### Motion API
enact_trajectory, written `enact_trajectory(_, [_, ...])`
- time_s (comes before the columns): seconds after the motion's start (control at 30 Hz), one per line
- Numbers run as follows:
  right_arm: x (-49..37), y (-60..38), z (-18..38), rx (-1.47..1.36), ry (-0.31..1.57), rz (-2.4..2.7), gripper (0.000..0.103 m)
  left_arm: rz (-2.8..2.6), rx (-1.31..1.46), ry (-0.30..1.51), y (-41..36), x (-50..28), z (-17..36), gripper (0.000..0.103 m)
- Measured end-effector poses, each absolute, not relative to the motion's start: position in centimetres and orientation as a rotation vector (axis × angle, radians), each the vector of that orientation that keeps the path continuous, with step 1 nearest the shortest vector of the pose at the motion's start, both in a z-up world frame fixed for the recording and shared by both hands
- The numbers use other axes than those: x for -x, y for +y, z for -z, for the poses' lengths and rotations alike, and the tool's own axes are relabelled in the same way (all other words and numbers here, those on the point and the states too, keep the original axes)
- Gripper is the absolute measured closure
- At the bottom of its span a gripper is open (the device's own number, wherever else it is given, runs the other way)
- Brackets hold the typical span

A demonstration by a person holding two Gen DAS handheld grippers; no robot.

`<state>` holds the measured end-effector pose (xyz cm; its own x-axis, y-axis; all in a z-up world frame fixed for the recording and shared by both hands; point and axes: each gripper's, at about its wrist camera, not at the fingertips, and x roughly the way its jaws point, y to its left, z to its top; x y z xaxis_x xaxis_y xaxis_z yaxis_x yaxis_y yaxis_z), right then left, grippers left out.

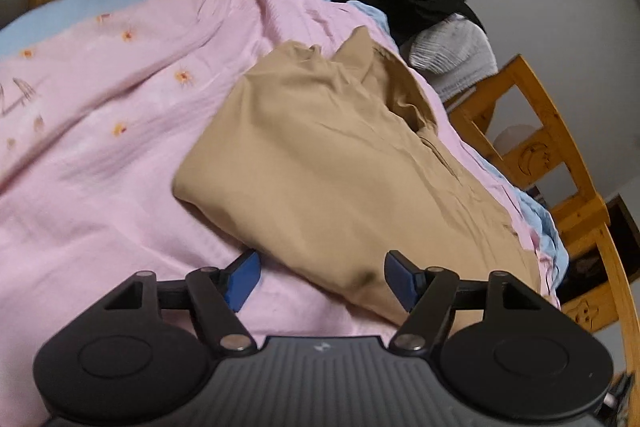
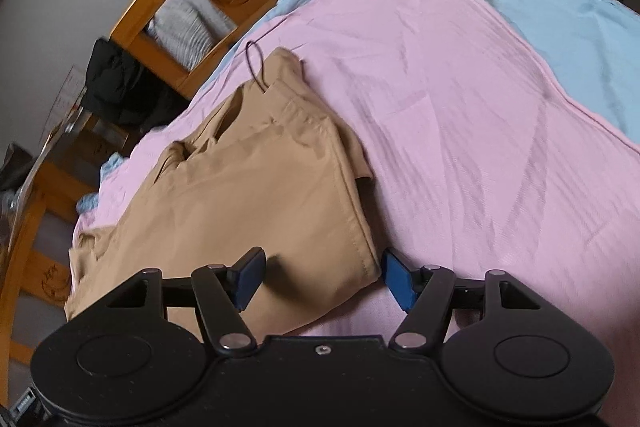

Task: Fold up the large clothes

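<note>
I am looking at the tan trousers (image 1: 336, 163), folded on the pink bedspread (image 1: 100, 155) near the wooden bed rail (image 1: 560, 163). I am holding the left claw (image 1: 320, 279) and right claw (image 2: 322, 277) spread wide, gripping nothing. The cloth is looking soft and limp, so I am favouring the thick hem (image 2: 360, 239).

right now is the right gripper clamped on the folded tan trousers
No, the right gripper stands open, its blue pads apart over the edge of the tan trousers.
</note>
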<state>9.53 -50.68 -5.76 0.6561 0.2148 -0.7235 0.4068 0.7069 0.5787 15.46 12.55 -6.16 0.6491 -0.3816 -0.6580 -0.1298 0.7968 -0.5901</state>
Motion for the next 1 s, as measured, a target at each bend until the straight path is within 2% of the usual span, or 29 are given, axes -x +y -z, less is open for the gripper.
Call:
enact_trajectory(0.07, [-9.2, -50.7, 6.0, -0.838, 0.848, 0.155, 0.036, 0.114, 0.677, 0.866, 12.3, -16.2, 6.5, 0.03])
enact_trajectory(0.1, [-9.0, -50.6, 6.1, -0.862, 0.833, 0.174, 0.039, 0.085, 0.692, 0.864, 12.3, -16.6, 6.6, 0.034])
enact_trajectory(0.13, [-8.9, -50.6, 6.2, -0.876, 0.821, 0.199, 0.052, 0.041, 0.704, 0.871, 12.3, -16.9, 6.7, 0.044])
enact_trajectory(0.17, [-8.8, -50.3, 6.3, -0.872, 0.817, 0.242, 0.06, 0.002, 0.706, 0.88, 12.2, -17.2, 6.7, 0.051])
enact_trajectory(0.23, [-8.4, -50.2, 6.4, -0.894, 0.793, 0.284, 0.072, -0.067, 0.707, 0.887, 12.1, -17.6, 6.6, 0.088])
enact_trajectory(0.27, [-8.1, -50.2, 6.4, -0.915, 0.777, 0.295, 0.075, -0.093, 0.712, 0.885, 12.2, -17.7, 6.4, 0.092])
enact_trajectory(0.3, [-7.9, -50.2, 6.2, -0.923, 0.762, 0.299, 0.084, -0.102, 0.721, 0.878, 12.2, -17.7, 6.2, 0.098])
enact_trajectory(0.33, [-7.7, -50.0, 5.8, -0.915, 0.746, 0.296, 0.091, -0.112, 0.723, 0.861, 12.0, -17.5, 5.8, 0.101])
enact_trajectory(0.43, [-7.2, -49.5, 4.0, -0.866, 0.718, 0.299, 0.093, -0.132, 0.706, 0.823, 11.7, -16.5, 4.4, 0.103])
enact_trajectory(0.6, [-4.9, -49.8, 0.8, -0.851, 0.714, 0.288, 0.094, -0.131, 0.747, 0.82, 12.6, -12.7, 2.3, 0.103])
enact_trajectory(0.73, [-1.3, -50.0, -1.0, -0.817, 0.789, 0.277, 0.094, -0.114, 0.717, 0.85, 13.3, -8.7, 2.3, 0.103])
enact_trajectory(0.87, [1.2, -49.7, 0.3, -0.794, 0.881, 0.3, 0.093, -0.104, 0.626, 0.822, 12.6, -6.1, 3.6, 0.103])
enact_trajectory(1.0, [1.1, -49.4, 0.8, -0.799, 0.888, 0.328, 0.093, -0.112, 0.669, 0.759, 12.8, -4.8, 4.5, 0.103])
